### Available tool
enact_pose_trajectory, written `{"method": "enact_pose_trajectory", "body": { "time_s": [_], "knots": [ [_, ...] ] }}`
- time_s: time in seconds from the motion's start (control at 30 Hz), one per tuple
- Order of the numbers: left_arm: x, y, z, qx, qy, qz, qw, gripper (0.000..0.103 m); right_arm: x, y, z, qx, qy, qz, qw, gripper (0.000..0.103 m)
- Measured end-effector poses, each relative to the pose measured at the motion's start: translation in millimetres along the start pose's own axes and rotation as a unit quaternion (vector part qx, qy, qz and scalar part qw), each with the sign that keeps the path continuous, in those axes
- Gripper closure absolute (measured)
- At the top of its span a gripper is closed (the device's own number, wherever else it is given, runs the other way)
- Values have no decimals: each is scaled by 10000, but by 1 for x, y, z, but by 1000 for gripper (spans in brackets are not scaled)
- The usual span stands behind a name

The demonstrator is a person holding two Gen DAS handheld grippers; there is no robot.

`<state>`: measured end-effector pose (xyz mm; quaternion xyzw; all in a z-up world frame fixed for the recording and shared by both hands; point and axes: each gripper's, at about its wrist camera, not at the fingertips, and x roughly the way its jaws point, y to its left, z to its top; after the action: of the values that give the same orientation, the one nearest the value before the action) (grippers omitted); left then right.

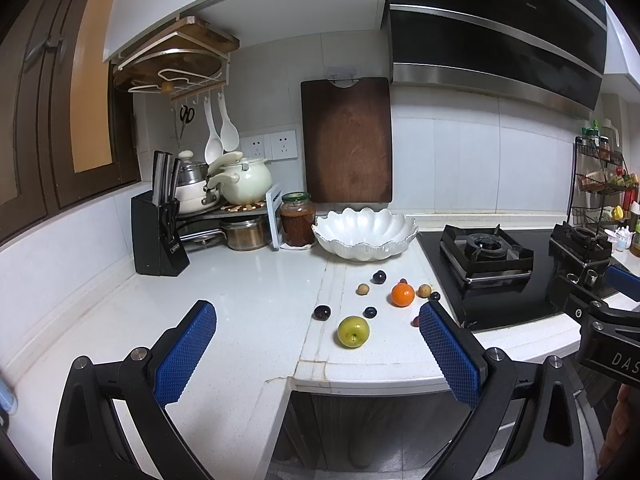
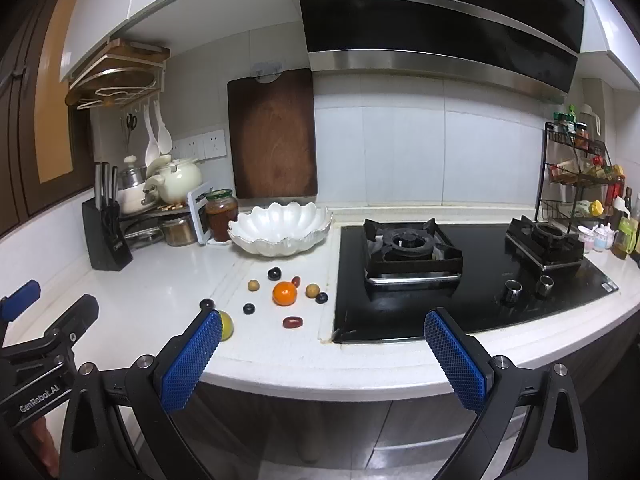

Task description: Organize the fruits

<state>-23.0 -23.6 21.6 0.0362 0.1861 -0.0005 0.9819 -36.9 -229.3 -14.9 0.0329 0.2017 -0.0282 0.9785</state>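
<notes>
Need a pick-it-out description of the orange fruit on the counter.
Find the white scalloped bowl on the white countertop, left of the black gas hob. In the loose fruit before it sits the round orange mandarin: the only bright orange piece, larger than the small dark and tan fruits around it.

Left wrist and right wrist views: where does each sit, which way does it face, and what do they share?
Left wrist: on the left tongs, off the counter's front edge, facing the green apple and white bowl; both open blue fingers show, with the right tongs at the right edge.
Right wrist: on the right tongs, further right, facing the stove; open fingers show, the left tongs at the left edge.
Shared: bowl, orange, apple, cutting board, stove.
</notes>
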Motion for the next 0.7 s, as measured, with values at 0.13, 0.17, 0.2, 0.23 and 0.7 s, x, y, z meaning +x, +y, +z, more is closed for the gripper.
{"method": "enact_pose_trajectory", "body": {
  "time_s": [0.13,0.17,0.2,0.23,0.7],
  "knots": [
    [4,2,1,-6,39,-22,10000,0,3,1,1,0,29,-8,10000,1],
    [6,1,0,-9,50,-27,10000,0,2,1,0,2,28,-1,10000,1],
    [7,2,0,-14,57,-38,10000,0,3,0,0,6,38,-4,10000,1],
    [9,2,0,-21,71,-57,10000,0,4,0,0,11,52,-8,10000,1],
    [47,-1,-9,-24,456,-177,9988,0,41,6,-11,-32,403,-99,9991,1]
  ]
}}
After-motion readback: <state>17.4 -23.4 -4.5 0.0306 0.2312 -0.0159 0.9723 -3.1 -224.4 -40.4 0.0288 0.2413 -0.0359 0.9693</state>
